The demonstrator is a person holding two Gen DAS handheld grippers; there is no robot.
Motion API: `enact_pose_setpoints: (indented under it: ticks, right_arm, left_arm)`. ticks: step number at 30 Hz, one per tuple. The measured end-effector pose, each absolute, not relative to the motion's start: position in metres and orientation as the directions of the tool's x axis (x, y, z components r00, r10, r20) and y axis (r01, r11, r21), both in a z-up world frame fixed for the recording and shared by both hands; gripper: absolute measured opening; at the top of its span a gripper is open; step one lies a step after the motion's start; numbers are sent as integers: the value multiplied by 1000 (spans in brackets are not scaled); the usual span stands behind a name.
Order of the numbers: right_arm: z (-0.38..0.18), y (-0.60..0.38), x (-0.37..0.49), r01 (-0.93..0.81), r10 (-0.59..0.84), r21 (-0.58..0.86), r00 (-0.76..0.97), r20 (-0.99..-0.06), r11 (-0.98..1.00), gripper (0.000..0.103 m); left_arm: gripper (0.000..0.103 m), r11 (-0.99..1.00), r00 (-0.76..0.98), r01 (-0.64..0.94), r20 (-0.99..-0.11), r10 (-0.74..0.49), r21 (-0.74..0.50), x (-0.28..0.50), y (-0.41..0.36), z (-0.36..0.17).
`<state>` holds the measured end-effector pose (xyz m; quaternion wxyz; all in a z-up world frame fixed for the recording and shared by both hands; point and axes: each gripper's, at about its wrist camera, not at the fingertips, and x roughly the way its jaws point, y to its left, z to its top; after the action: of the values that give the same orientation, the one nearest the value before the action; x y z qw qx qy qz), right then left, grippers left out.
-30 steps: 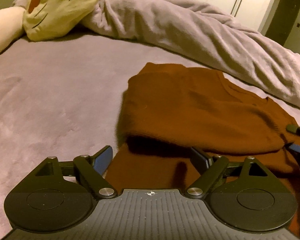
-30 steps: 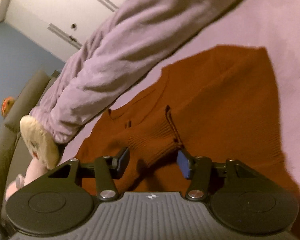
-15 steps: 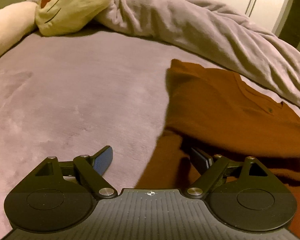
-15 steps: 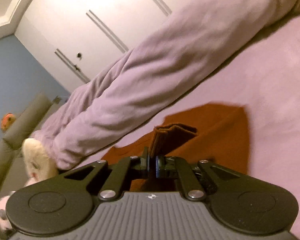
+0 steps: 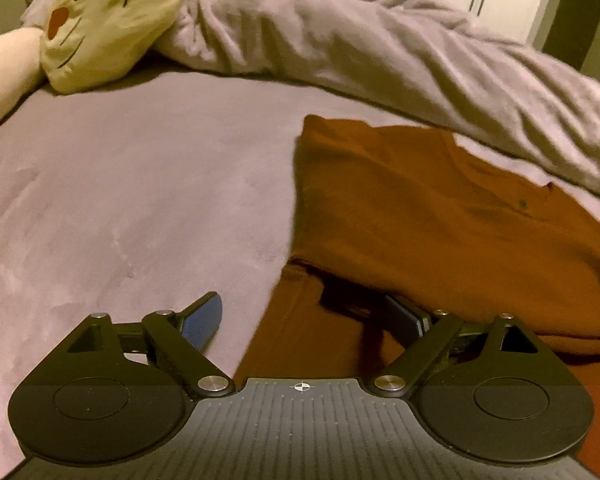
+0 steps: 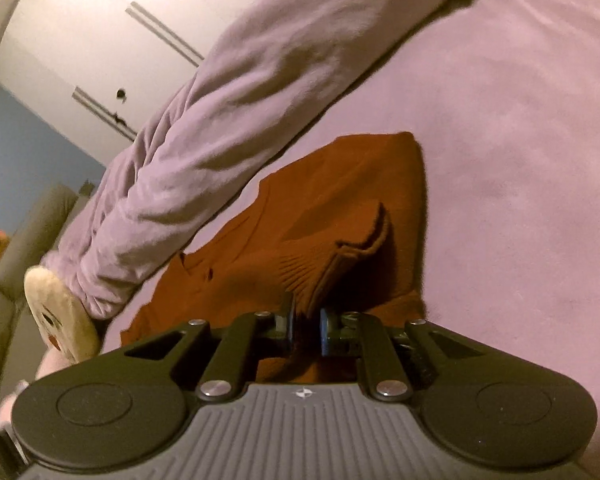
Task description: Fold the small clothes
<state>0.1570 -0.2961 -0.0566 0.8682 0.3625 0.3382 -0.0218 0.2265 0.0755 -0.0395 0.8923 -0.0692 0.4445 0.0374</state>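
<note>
A rust-brown knit sweater (image 5: 420, 208) lies partly folded on the purple bedspread (image 5: 120, 200), right of centre in the left wrist view. My left gripper (image 5: 304, 320) is open, low over the sweater's near left edge; its right finger (image 5: 404, 318) sits under a folded layer, its left finger (image 5: 202, 320) is over bare bedspread. In the right wrist view the sweater (image 6: 340, 200) lies ahead. My right gripper (image 6: 305, 328) is shut on its ribbed hem (image 6: 340, 264), which rises in a fold from between the fingers.
A rolled lilac duvet (image 5: 380, 48) runs along the back of the bed; it also shows in the right wrist view (image 6: 240, 92). A yellow cat-face pillow (image 5: 112, 20) lies at the far left. White wardrobe doors (image 6: 100, 40) stand behind.
My right gripper closed on the sweater's ribbed hem and lifted it into a fold. My left gripper shifted left, so the sweater now sits further right in its view.
</note>
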Motion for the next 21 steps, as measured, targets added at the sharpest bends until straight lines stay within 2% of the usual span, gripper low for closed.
enact_pose_setpoints:
  ticks: [2, 6, 10, 12, 14, 16, 19, 21]
  right_arm:
    - [-49, -292, 158, 270, 184, 587, 780, -598, 763, 5]
    - [-38, -294, 156, 261, 131, 529, 795, -592, 808, 5]
    - [-51, -301, 162, 327, 114, 485, 725, -679, 811, 6]
    - [-53, -307, 153, 324, 140, 539, 746, -651, 778, 10]
    - [-47, -311, 145, 321, 137, 568, 773, -620, 758, 26]
    - [-35, -312, 139, 344, 79, 553, 794, -602, 759, 35]
    - [-8, -295, 135, 357, -76, 412, 825, -560, 838, 35]
    - [4, -272, 143, 294, -88, 320, 845, -528, 901, 35]
  left_arm:
    - [92, 987, 601, -138, -799, 14, -86, 230, 75, -40]
    - [92, 984, 601, -152, -799, 16, -95, 228, 76, -42]
    - [92, 982, 592, -158, -806, 13, -100, 222, 76, -37]
    - [92, 984, 617, -132, -787, -15, -123, 215, 73, -26]
    - [92, 987, 644, -107, -765, -24, -121, 212, 67, -14]
    - [95, 988, 669, -81, -742, -42, -128, 212, 58, -4]
    - [95, 989, 693, -47, -718, -69, -141, 220, 39, 1]
    - [95, 990, 697, -34, -713, -77, -139, 229, 24, -4]
